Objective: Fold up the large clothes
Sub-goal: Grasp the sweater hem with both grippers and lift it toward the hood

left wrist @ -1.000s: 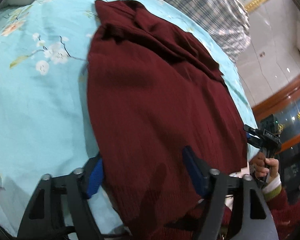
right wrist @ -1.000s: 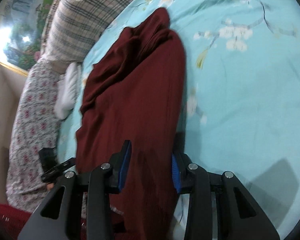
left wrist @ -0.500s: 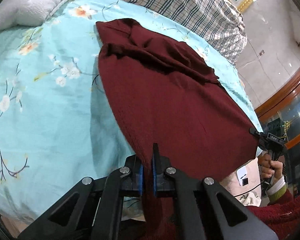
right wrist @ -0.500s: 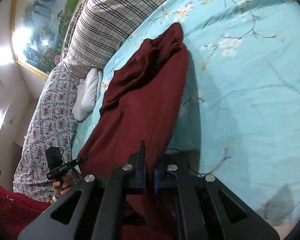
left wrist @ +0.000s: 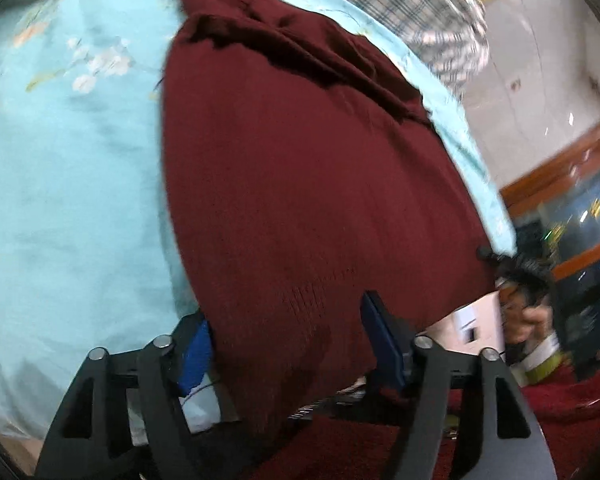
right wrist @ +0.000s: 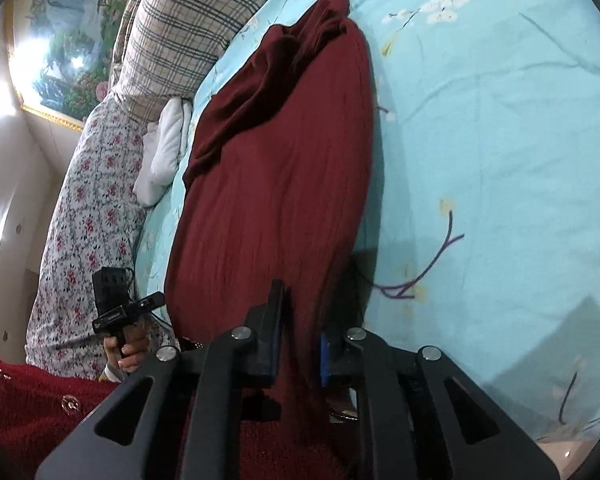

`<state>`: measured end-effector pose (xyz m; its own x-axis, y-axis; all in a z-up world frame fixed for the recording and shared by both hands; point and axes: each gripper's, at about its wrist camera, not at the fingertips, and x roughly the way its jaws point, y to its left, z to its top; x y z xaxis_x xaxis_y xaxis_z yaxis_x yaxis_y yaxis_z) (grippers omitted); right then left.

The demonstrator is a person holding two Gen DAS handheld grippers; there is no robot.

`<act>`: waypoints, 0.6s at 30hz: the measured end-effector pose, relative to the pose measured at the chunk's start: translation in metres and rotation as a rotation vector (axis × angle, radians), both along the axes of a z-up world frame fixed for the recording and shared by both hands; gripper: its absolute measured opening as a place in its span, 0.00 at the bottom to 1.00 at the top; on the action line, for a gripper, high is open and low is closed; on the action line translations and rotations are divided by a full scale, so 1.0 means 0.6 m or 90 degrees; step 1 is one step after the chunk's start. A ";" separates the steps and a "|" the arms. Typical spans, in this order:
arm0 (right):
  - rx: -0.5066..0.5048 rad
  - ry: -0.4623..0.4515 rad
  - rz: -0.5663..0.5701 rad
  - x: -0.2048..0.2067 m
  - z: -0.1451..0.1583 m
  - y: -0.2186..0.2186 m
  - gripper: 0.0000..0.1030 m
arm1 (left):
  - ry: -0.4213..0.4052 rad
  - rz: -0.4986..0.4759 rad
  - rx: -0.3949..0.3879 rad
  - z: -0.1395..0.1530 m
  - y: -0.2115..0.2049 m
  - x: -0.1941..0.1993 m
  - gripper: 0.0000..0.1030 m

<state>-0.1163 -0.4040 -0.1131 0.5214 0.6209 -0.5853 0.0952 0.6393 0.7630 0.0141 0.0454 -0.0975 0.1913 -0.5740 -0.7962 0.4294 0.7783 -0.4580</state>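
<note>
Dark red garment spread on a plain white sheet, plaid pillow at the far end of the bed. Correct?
One error: the sheet isn't plain white. Both wrist views show it light blue with a printed blossom-branch pattern. The dark red garment does lie spread on it, and the plaid pillow is at the far end of the bed.

A bedroom in a home, shown by a made bed and its furnishings.

A bed is seen covered by a light blue sheet printed with blossom branches. A plaid pillow and a floral-print quilt are piled along its far edge, with a white pillow tucked beside them. A gilt-framed landscape painting is hung on the wall above. Glossy pale wall tiles and a wooden-framed glass cabinet are seen past the bed's other side.
</note>
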 end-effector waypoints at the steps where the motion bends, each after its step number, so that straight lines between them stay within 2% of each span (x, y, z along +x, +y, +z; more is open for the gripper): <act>1: -0.008 -0.004 0.003 0.002 0.004 0.005 0.12 | -0.018 -0.014 0.017 0.001 -0.010 -0.006 0.10; 3: -0.006 -0.013 0.010 0.004 0.011 0.013 0.05 | -0.013 -0.021 0.022 0.000 -0.017 -0.006 0.07; 6: 0.009 -0.052 0.016 0.004 0.032 0.014 0.05 | -0.039 -0.013 0.018 0.011 -0.008 -0.014 0.06; 11: 0.032 -0.094 -0.003 0.009 0.061 0.000 0.05 | -0.055 0.038 -0.045 0.044 0.031 -0.002 0.06; 15: 0.047 -0.134 -0.027 0.029 0.098 -0.015 0.05 | -0.088 0.072 -0.094 0.091 0.038 0.019 0.06; 18: 0.083 -0.174 -0.039 0.059 0.123 -0.037 0.05 | -0.114 0.093 -0.119 0.124 0.036 0.048 0.06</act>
<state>-0.0811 -0.4264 -0.0392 0.6876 0.6436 -0.3363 -0.0886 0.5340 0.8408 0.0430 0.0670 -0.0233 0.4102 -0.6634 -0.6258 0.4065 0.7473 -0.5257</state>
